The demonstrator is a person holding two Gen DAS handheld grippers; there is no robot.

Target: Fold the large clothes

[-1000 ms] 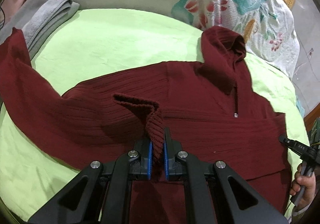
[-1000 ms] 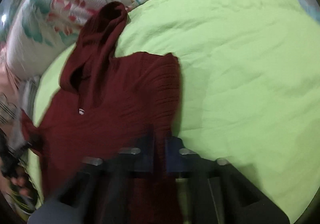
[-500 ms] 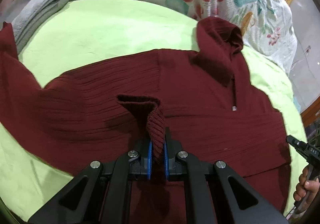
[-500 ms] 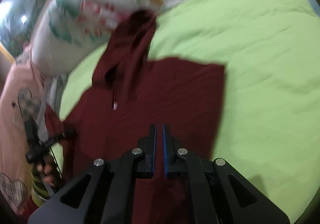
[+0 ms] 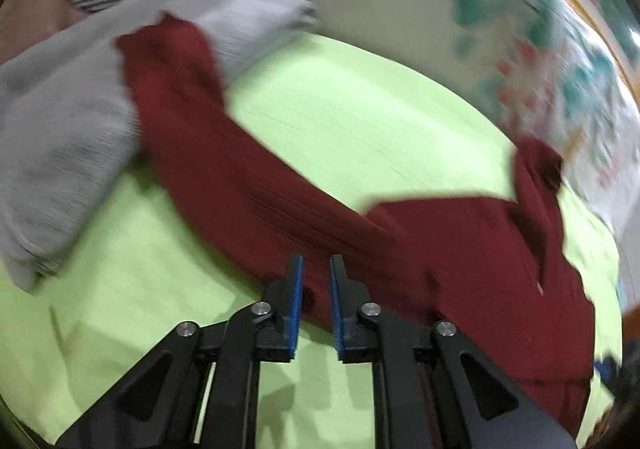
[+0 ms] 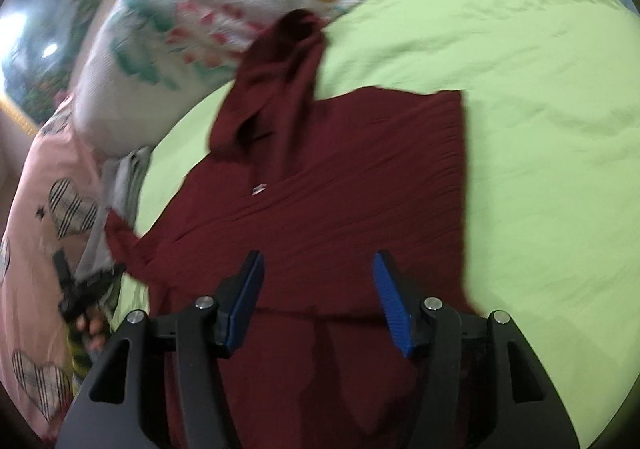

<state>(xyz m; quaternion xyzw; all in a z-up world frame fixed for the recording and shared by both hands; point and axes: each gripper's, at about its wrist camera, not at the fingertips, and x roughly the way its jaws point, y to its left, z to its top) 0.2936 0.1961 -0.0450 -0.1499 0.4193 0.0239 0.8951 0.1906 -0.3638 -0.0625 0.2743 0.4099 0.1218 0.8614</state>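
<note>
A dark red knitted hoodie (image 6: 360, 189) lies flat on the green bed sheet (image 6: 540, 89). Its hood (image 6: 288, 49) points toward the pillows, and its right side ends in a straight folded edge. My right gripper (image 6: 318, 257) hovers over the hoodie's lower body; its jaws are opening wide with nothing between the pads. In the blurred left wrist view the hoodie (image 5: 460, 249) stretches one sleeve (image 5: 192, 121) up to the left, onto grey cloth. My left gripper (image 5: 316, 261) sits over the base of that sleeve, jaws opening a little, nothing pinched. The right wrist view shows the left gripper (image 6: 74, 289) held by a hand.
Folded grey cloth (image 5: 52, 129) lies at the sheet's left edge under the sleeve end. A floral pillow (image 5: 520, 29) (image 6: 180, 29) lines the back of the bed. A pink blanket with heart patches (image 6: 36, 209) lies at the left. Bare green sheet (image 5: 360, 121) spreads beyond the hoodie.
The left gripper let go of the raised knit fold and swung left toward the outstretched sleeve. The right gripper's jaws went from shut to wide apart and the hoodie's right side now lies folded in.
</note>
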